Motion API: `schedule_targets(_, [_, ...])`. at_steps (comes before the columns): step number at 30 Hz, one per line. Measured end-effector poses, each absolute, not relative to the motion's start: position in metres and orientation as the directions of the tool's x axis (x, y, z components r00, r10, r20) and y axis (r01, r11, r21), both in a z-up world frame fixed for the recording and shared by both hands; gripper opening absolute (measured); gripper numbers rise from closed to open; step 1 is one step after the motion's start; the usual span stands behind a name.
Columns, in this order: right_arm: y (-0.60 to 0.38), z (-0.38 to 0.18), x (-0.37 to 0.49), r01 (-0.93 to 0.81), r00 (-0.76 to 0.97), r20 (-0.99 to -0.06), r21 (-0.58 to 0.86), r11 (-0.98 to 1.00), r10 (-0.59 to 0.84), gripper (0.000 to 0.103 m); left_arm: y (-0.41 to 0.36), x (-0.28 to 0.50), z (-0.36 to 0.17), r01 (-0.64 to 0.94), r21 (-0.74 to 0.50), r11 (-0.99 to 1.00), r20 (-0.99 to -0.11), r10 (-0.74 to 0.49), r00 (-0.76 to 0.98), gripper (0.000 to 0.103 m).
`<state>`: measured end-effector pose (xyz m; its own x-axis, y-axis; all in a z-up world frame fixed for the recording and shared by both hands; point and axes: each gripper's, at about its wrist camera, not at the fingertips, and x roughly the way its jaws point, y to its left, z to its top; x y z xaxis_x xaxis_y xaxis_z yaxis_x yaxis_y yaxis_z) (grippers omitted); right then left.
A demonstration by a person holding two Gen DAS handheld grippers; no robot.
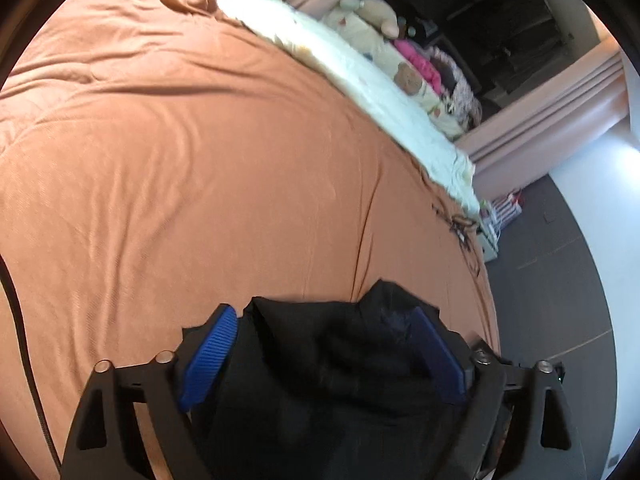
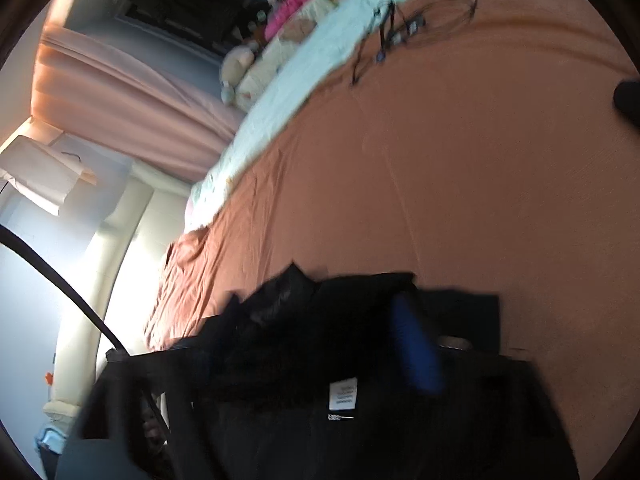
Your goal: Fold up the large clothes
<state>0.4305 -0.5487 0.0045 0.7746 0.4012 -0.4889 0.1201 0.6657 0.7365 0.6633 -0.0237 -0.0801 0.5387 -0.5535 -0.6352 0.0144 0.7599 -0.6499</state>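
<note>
Black cloth (image 1: 332,384) sits bunched between the left gripper (image 1: 324,336) fingers, which grasp it. Right gripper (image 2: 320,344) looks clamped on it too, over the bed (image 1: 180,168) near its edge.

Black garment (image 1: 340,380), orange bedspread (image 1: 200,160)

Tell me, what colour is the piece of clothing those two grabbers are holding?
Black. The garment shows best in the left wrist view, above the orange bedspread.

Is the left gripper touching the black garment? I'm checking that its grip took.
Touching. The left wrist view shows the black fabric garment bunched between the left gripper jaws, pressed against both blue ribbed pads.
</note>
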Motion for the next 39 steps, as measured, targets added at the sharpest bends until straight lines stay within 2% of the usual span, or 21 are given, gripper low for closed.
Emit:
schedule_targets(2, [-0.549, 0.008, 0.426, 0.117, 0.766, -0.495, 0.735, 0.668, 0.41, 0.085, -0.02, 0.66, -0.082, 0.004, -0.631, 0.775, -0.657, -0.537, 0.529, 0.09])
schedule_targets(8, [-0.537, 0.018, 0.398, 0.154, 0.731, -0.612, 0.579, 0.8, 0.302, 0.085, -0.019, 0.634, -0.092, 0.02, -0.537, 0.843, -0.732, -0.478, 0.486, 0.088])
schedule_targets(13, [-0.521, 0.025, 0.377, 0.169, 0.668, -0.688, 0.511, 0.843, 0.283, 0.085, -0.014, 0.608, -0.107, 0.016, -0.5, 0.866, -0.779, -0.458, 0.429, 0.07])
schedule_targets(21, [-0.515, 0.023, 0.329, 0.165, 0.615, -0.726, 0.5, 0.85, 0.307, 0.061, -0.006, 0.557, -0.122, 0.014, -0.478, 0.878, -0.807, -0.446, 0.387, 0.062])
schedule_targets(35, [-0.52, -0.006, 0.266, 0.172, 0.544, -0.766, 0.5, 0.849, 0.342, 0.061, 0.009, 0.483, -0.156, -0.019, -0.507, 0.862, -0.818, -0.474, 0.326, 0.061])
schedule_targets(37, [-0.519, -0.01, 0.265, 0.167, 0.529, -0.776, 0.491, 0.855, 0.343, 0.056, 0.007, 0.48, -0.161, -0.016, -0.52, 0.854, -0.812, -0.488, 0.321, 0.061])
schedule_targets(39, [-0.521, -0.012, 0.266, 0.172, 0.527, -0.776, 0.496, 0.851, 0.346, 0.046, 0.002, 0.479, -0.168, -0.014, -0.547, 0.837, -0.8, -0.518, 0.303, 0.06])
